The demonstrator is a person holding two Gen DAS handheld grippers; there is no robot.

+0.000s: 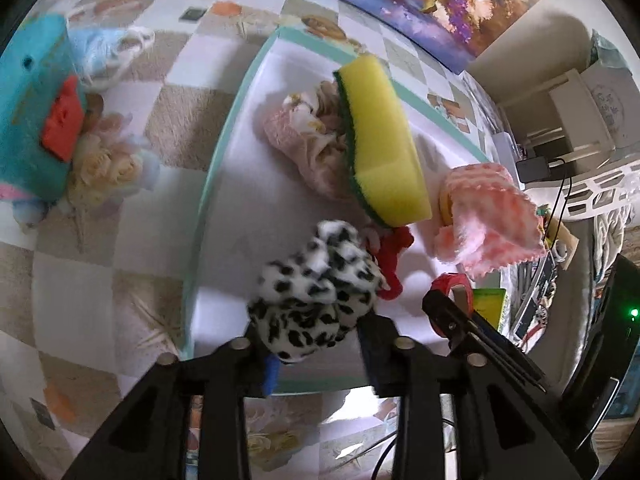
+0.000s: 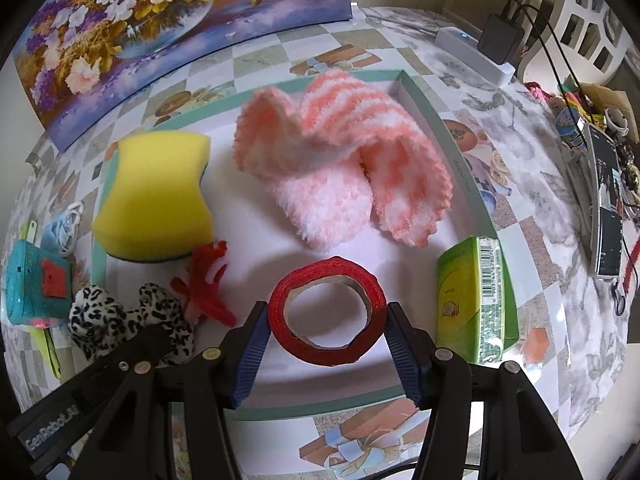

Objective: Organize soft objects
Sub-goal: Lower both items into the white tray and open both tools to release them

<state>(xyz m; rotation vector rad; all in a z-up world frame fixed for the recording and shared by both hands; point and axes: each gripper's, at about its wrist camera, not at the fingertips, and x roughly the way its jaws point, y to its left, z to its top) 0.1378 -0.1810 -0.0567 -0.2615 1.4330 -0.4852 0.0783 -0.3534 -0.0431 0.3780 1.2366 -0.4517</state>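
Observation:
A white tray with a teal rim [image 1: 224, 148] [image 2: 420, 92] holds a yellow sponge [image 1: 380, 140] [image 2: 156, 196], a pink striped fluffy cloth [image 1: 492, 216] [image 2: 340, 168], a red fuzzy twist [image 1: 394, 256] [image 2: 208, 284] and a leopard-spotted plush [image 1: 316, 288] [image 2: 120, 312]. My left gripper [image 1: 310, 328] [image 2: 148, 340] stands over the tray's near corner. The plush lies loosely between its parted fingers. My right gripper [image 2: 327, 308] [image 1: 452, 296] is shut on a red tape roll [image 2: 328, 308] just above the tray floor.
A pink floral cloth [image 1: 304, 140] lies under the sponge. A green carton [image 2: 476, 296] stands in the tray's right corner. Outside the tray sit a teal toy [image 1: 36, 108] [image 2: 36, 288] and a blue face mask [image 1: 104, 48]. Chargers, cables and clutter [image 2: 500, 36] line the right side.

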